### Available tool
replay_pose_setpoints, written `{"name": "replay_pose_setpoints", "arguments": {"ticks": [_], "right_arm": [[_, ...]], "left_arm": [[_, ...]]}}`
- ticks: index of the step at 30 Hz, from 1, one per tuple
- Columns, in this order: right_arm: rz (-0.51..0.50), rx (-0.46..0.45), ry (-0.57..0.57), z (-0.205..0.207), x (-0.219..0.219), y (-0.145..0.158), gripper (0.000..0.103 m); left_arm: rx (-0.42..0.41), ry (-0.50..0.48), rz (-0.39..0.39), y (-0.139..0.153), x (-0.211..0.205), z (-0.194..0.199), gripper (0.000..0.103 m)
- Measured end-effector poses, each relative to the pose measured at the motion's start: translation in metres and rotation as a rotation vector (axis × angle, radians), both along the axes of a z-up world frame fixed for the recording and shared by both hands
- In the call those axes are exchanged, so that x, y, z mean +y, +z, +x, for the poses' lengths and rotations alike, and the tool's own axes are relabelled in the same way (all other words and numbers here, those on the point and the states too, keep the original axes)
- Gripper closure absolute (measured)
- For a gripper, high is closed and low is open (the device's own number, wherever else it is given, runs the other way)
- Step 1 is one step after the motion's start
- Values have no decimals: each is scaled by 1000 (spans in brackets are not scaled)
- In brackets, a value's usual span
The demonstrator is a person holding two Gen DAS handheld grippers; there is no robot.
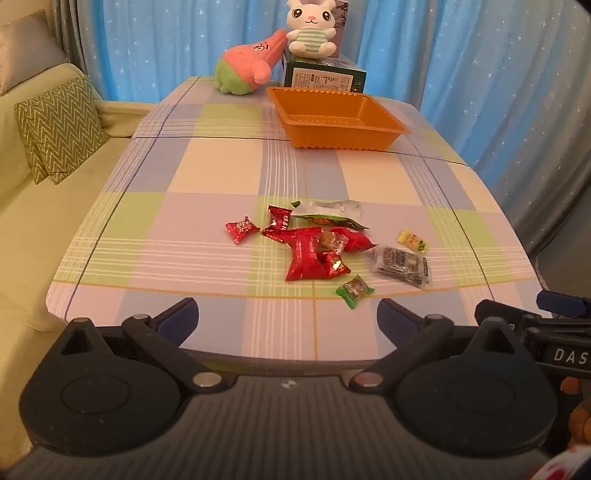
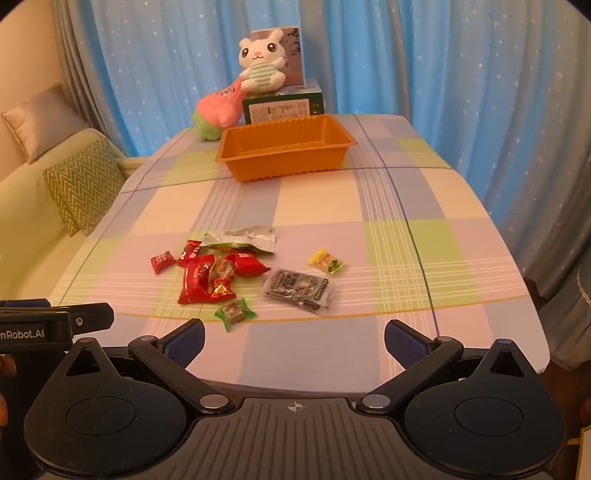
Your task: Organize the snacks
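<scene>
I hold both tongs over the near edge of a checked table (image 1: 207,177), angled down, snacks spread ahead of me and nothing yet picked up. My left tongs (image 1: 287,314) stand released, jaws wide, nothing between them; my right tongs (image 2: 294,338) stand just as wide and just as empty.

The snacks lie in a loose scatter just ahead of the fingertips. A green-wrapped candy (image 2: 235,313) lies nearest, just ahead of my right tongs' left finger. Beyond it sits a heap of red packets (image 1: 314,254), some overlapping, with one small red candy (image 1: 241,229) apart on its left side. A silver-and-green pouch (image 1: 328,213) lies at the heap's far edge. To the right of the heap rests a clear packet with dark print (image 2: 299,290), and past that a small yellow sweet (image 2: 326,262).

The orange tray (image 1: 388,127), empty so far as I can see, waits well beyond the scatter near the table's far end, in front of a green box (image 1: 325,79), a white plush rabbit (image 1: 312,27) and a pink plush toy (image 1: 251,61).

I judge the sorting not begun: this is the opening reach. The next move calls for lowering one pair of tongs over a single loose piece, likely the green candy, and closing on it without dragging its neighbours.
</scene>
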State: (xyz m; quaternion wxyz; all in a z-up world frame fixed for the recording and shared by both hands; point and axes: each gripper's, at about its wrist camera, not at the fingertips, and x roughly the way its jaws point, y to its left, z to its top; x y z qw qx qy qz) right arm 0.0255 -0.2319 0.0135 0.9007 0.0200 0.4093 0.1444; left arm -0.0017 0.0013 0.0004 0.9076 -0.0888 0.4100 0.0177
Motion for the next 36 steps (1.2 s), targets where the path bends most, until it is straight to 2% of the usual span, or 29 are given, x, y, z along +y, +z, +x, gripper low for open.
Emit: {"name": "replay_pose_setpoints", "arguments": {"ticks": [3, 5, 7, 12, 36], "right_arm": [[9, 14, -4, 2, -3, -1, 0], [9, 1, -3, 2, -6, -1, 0], [2, 3, -3, 0, -5, -1, 0], [30, 15, -18, -2, -11, 1, 0], [37, 18, -32, -2, -8, -2, 0]], "left_arm": [[-2, -7, -62, -2, 14, -5, 1], [12, -6, 11, 1, -3, -5, 1], [5, -11, 25, 1, -8, -7, 1], [3, -18, 17, 1, -6, -4, 1], [-5, -32, 22, 1, -10, -5, 1]]}}
